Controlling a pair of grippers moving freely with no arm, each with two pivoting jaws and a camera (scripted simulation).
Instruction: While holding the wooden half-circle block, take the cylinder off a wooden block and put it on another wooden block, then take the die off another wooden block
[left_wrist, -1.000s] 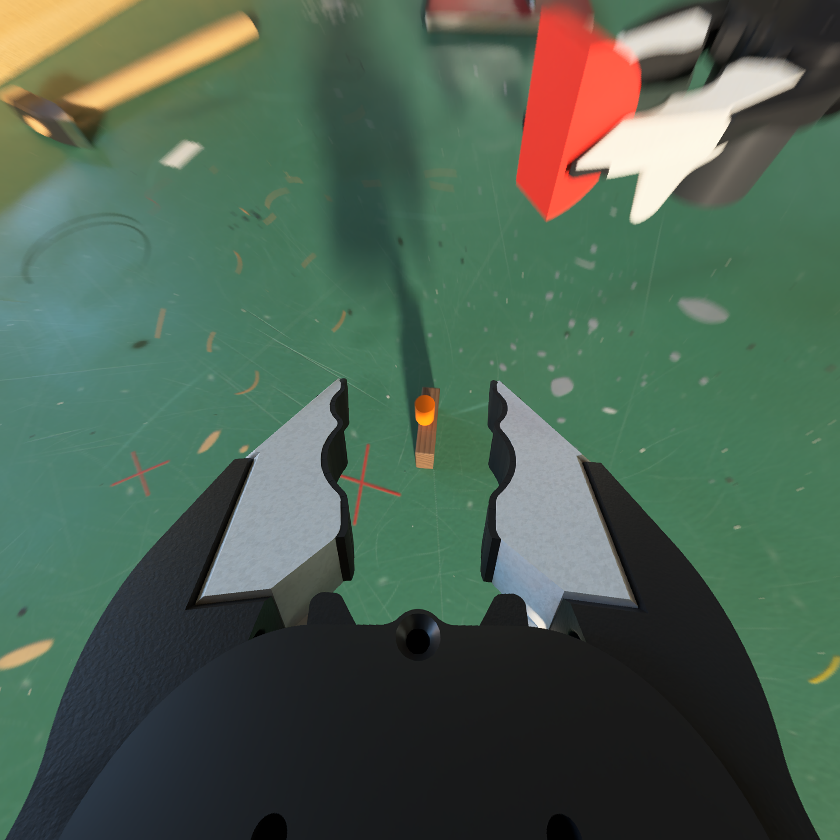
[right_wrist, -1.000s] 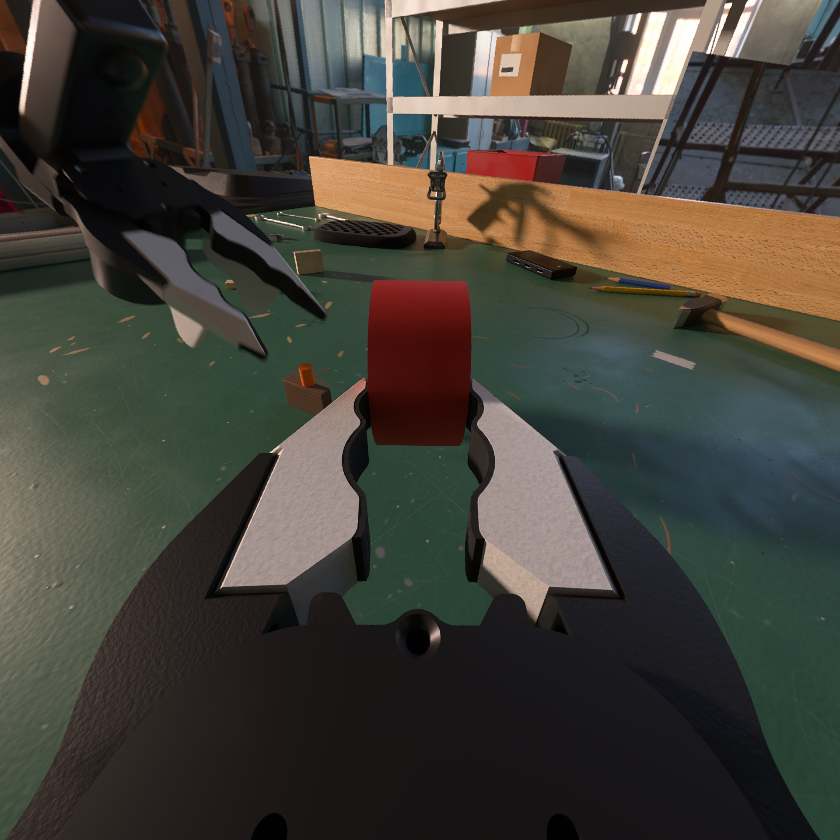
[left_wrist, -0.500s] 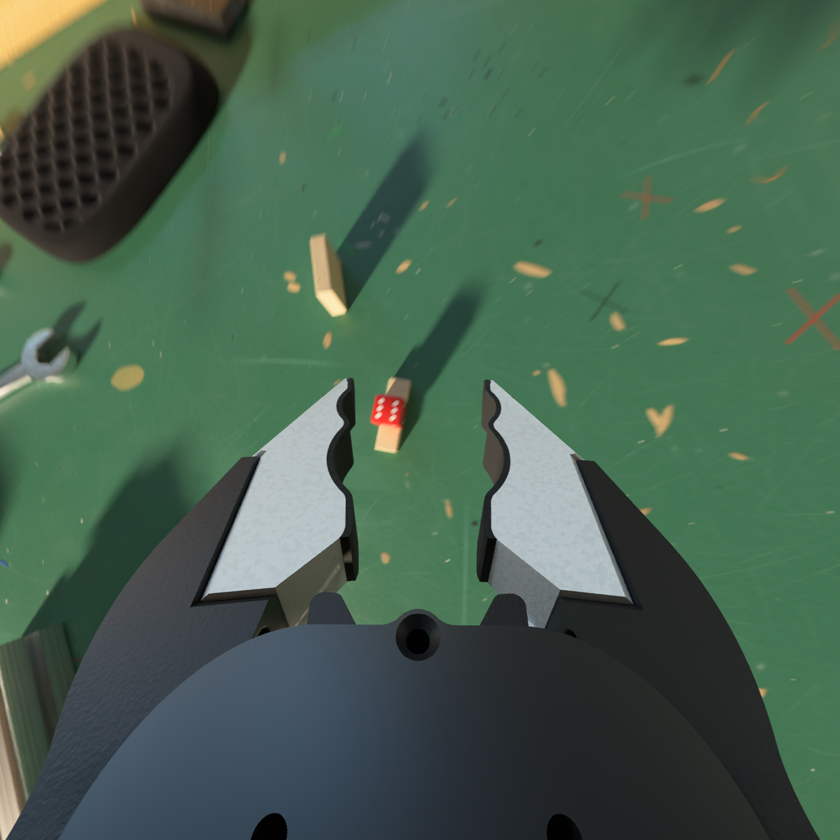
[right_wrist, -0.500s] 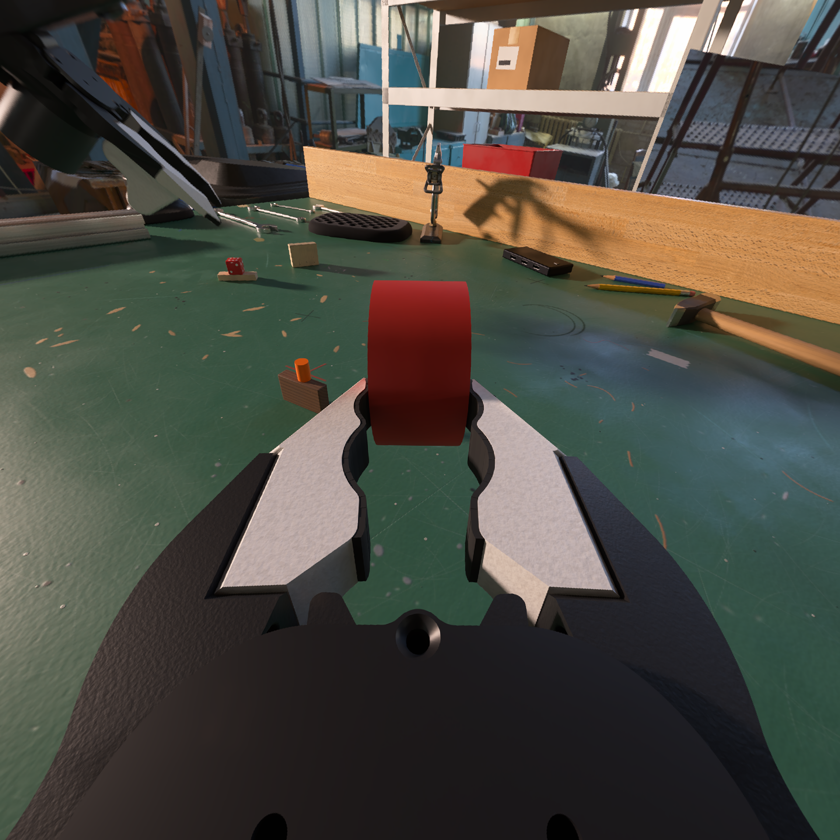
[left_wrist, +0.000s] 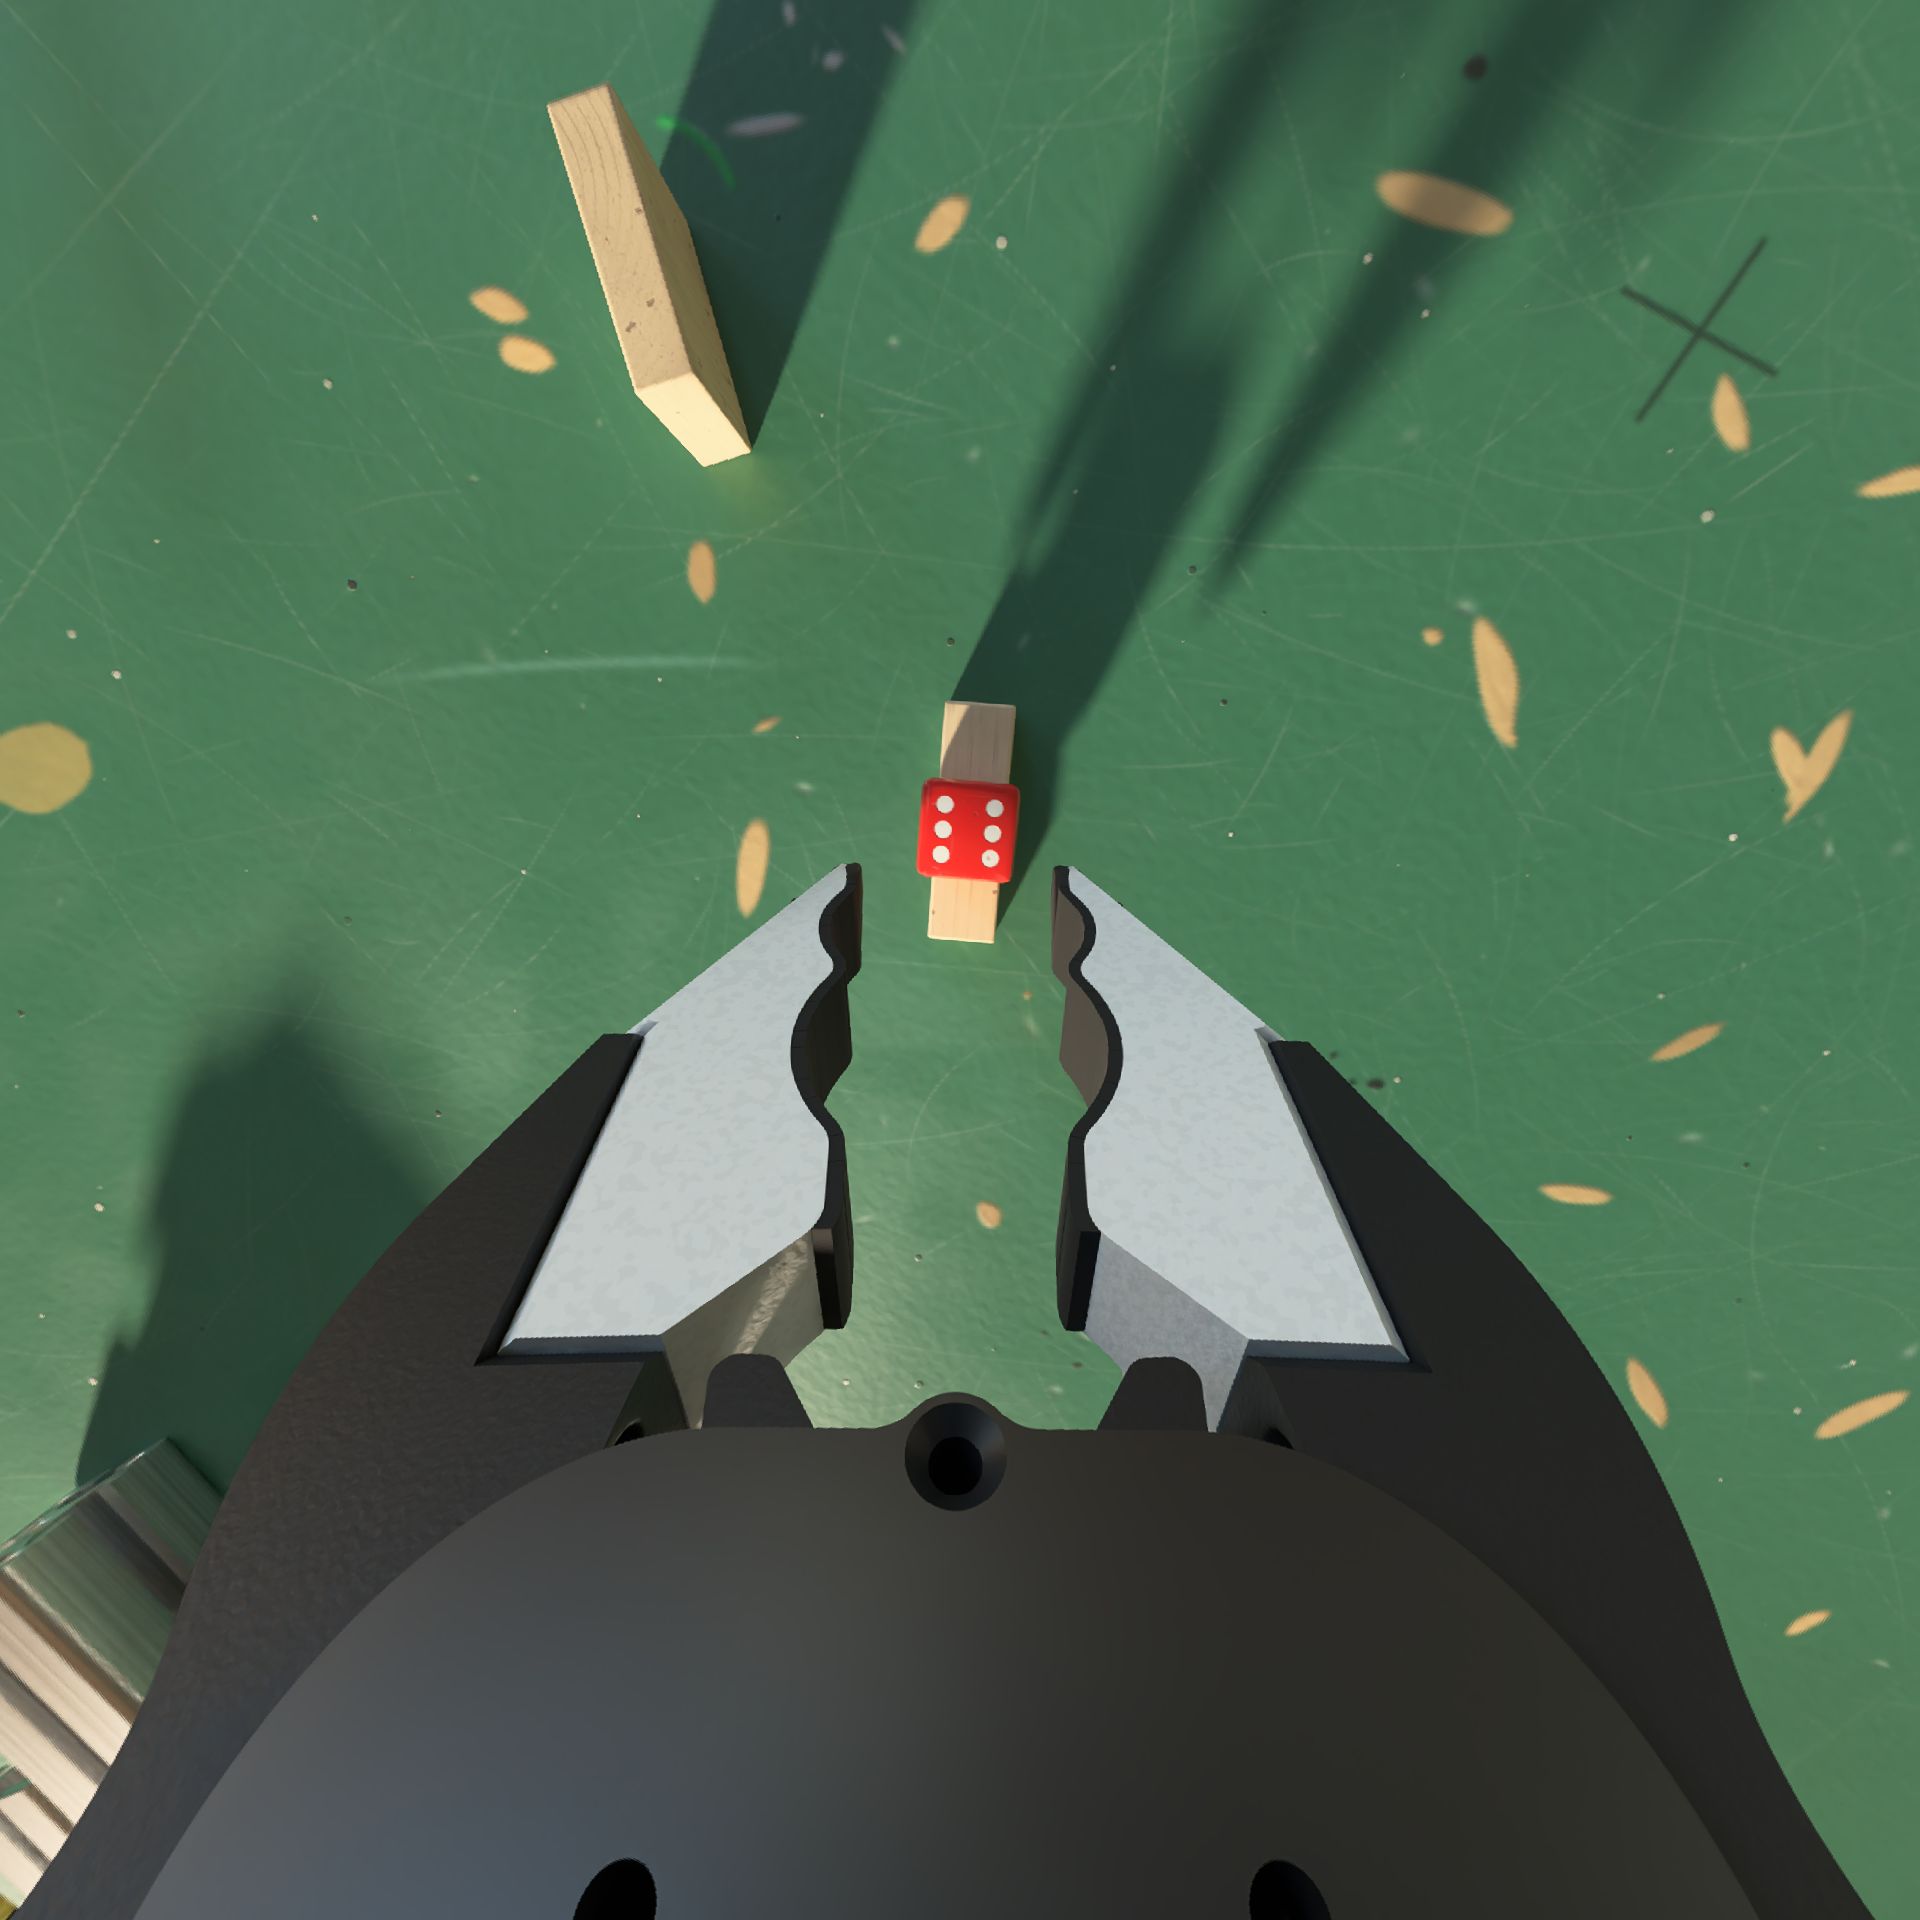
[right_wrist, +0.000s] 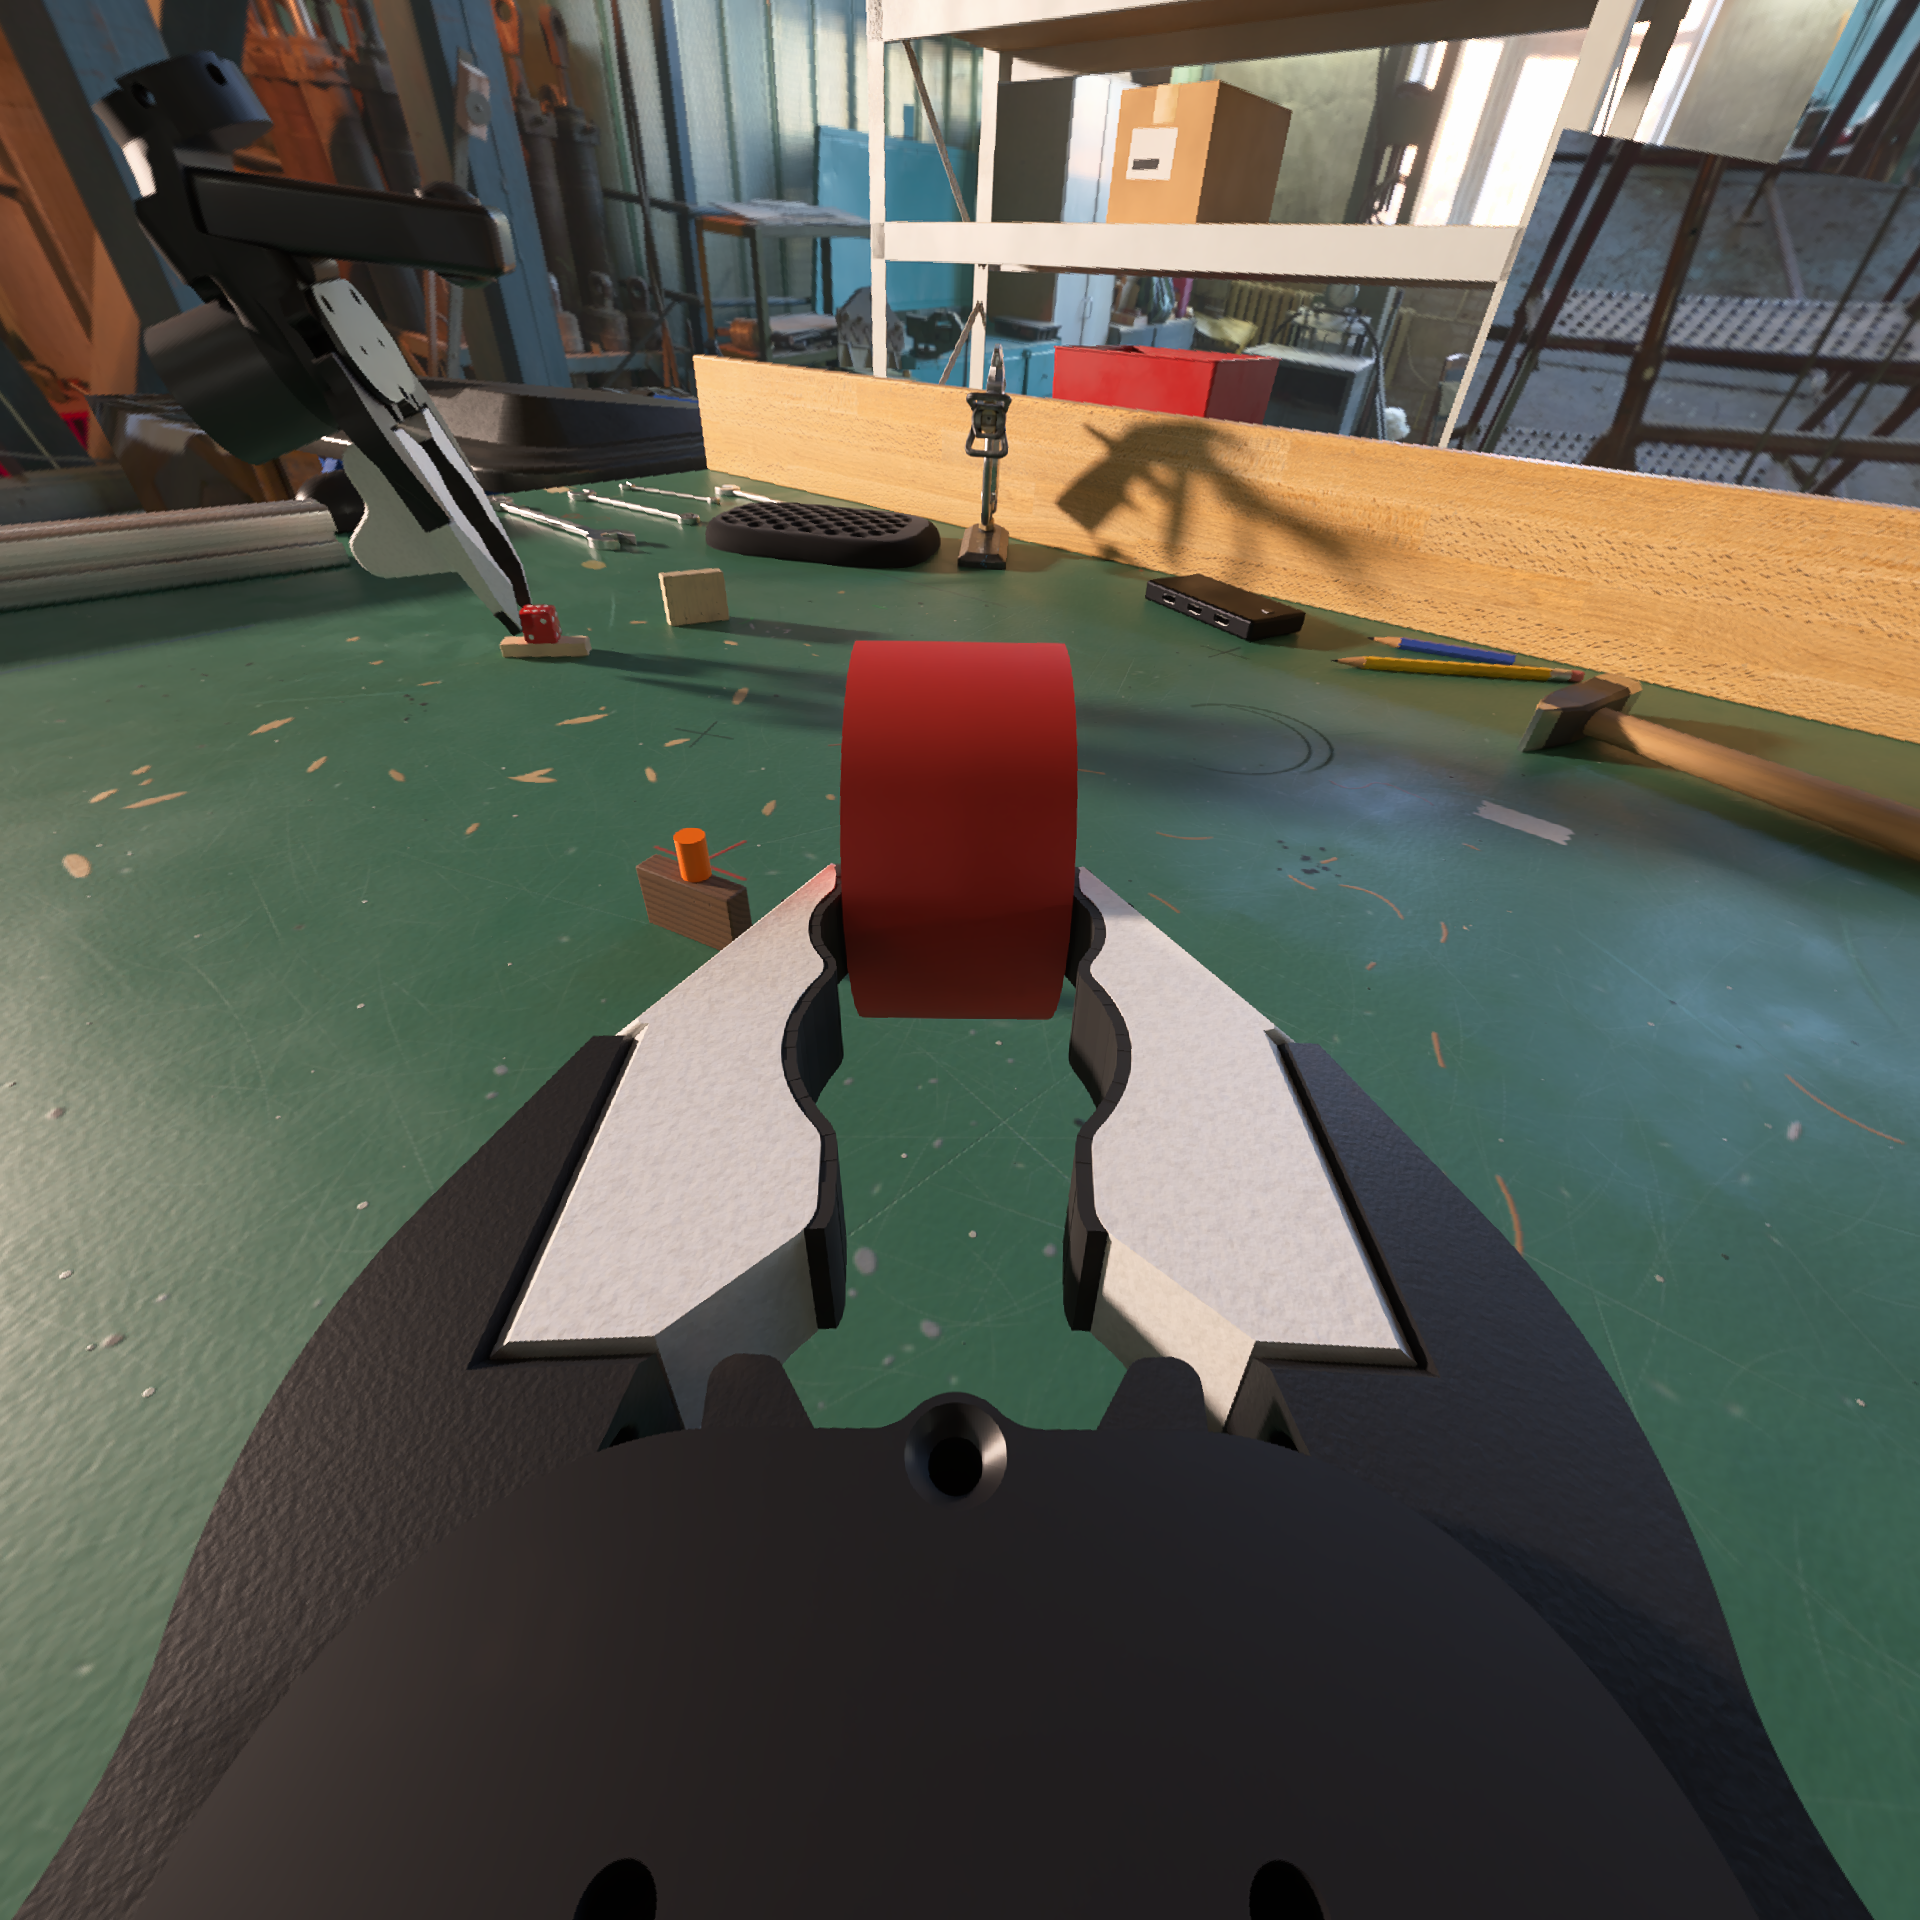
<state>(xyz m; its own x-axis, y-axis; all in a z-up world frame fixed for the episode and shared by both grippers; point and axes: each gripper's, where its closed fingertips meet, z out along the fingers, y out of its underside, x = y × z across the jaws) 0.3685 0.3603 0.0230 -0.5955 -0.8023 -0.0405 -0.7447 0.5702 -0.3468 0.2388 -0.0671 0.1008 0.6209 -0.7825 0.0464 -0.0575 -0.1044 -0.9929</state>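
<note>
Right gripper: nearest in its own view, clamped on the red wooden half-circle block, which stands upright between the fingertips above the green table.
Cylinder: small and orange, standing on a dark wooden block just left of the right gripper's tip. Judging by this, the cylinder move looks done.
Left gripper: jaws parted to a moderate gap, empty, pointing steeply down at the die.
Die: red with white pips, sitting on the middle of a thin pale wooden block, just beyond the fingertips. In the right wrist view one fingertip looks almost against it; contact cannot be told.
Third block: pale wood, standing on edge farther off, well apart from the die.
Step in hand: taking the die off its block.
Doing it well: centre the gap on the die, come straight down, close on its side faces above the thin block, then lift vertically so the block stays put. Keep the right grip steady.
Background: hammer, pencils, black grille, plank.
Writing: a cardboard box on the far shelf carries a pale label, too small to read. No brands are visible.
</note>
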